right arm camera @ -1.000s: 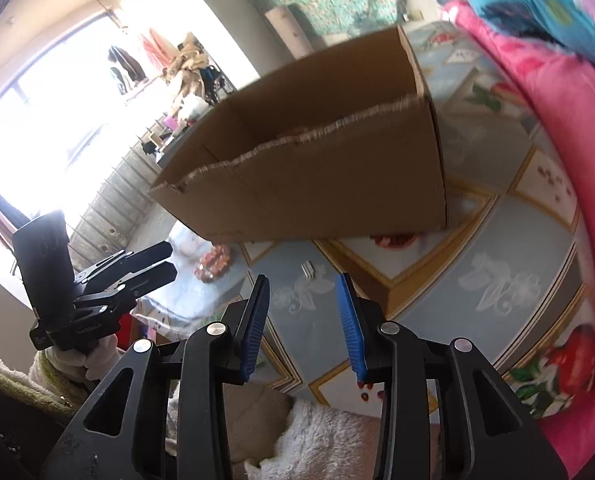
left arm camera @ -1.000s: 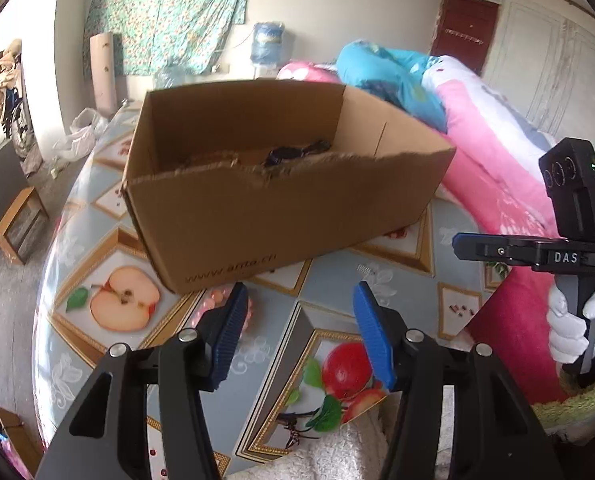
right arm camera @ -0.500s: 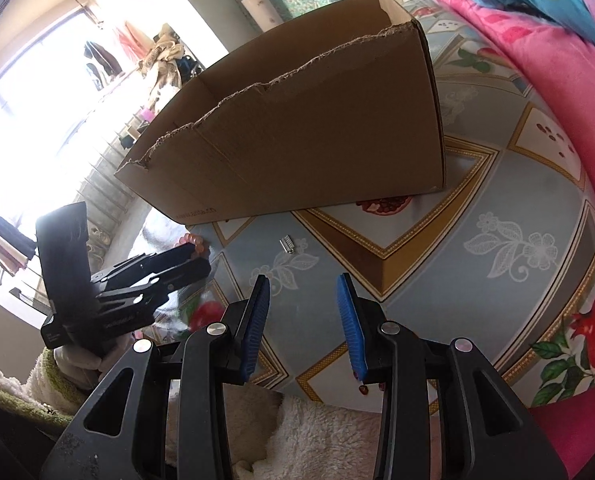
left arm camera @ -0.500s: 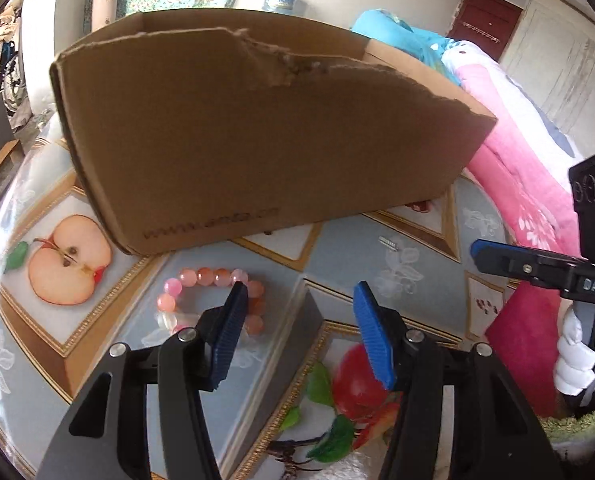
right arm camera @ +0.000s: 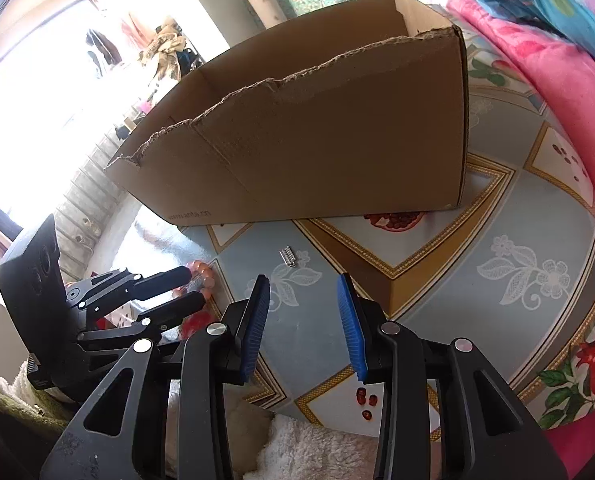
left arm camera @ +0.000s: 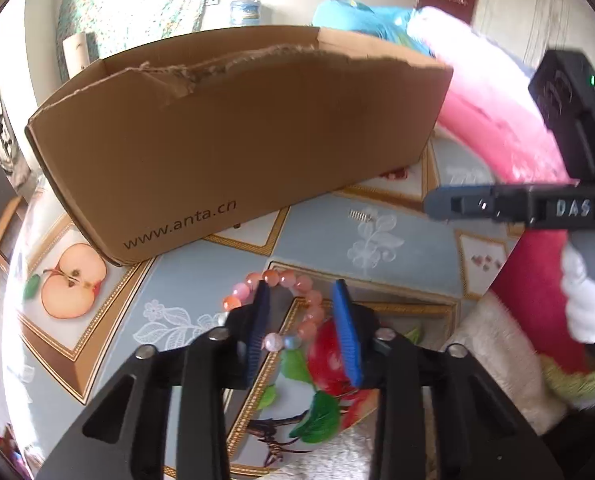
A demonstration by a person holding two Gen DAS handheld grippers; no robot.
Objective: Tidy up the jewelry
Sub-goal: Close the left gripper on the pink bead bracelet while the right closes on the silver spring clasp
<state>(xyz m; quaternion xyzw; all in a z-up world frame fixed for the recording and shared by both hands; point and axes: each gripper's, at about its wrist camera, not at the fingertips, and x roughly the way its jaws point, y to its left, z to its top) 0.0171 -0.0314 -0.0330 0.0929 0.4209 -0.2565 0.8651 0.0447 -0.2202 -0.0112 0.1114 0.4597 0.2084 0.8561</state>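
My left hand-held gripper (left arm camera: 301, 312) is down over the bracelet (left arm camera: 293, 304) on the counter (left arm camera: 377, 240), and its jaws are closing. The right part of the bead ring lies between the pads; the left pad seems to sit across the ring's top, with a few beads outside it. I cannot tell whether the pads press the beads yet. To do this well, I judge I should keep the tips low against the counter, so the round beads don't squirt out, and close on one strand of the ring, not across its hollow. Once it is pinched, I should lift straight up before swinging toward the box (left arm camera: 237, 152), which stands just behind the bracelet; its torn wall is tall enough to catch a dangling loop.

Further right, a small silver piece (right arm camera: 288, 257) lies between bracelet and box. My right hand-held gripper (right arm camera: 303, 320) hovers partly open, with nothing between its pads, near that piece.
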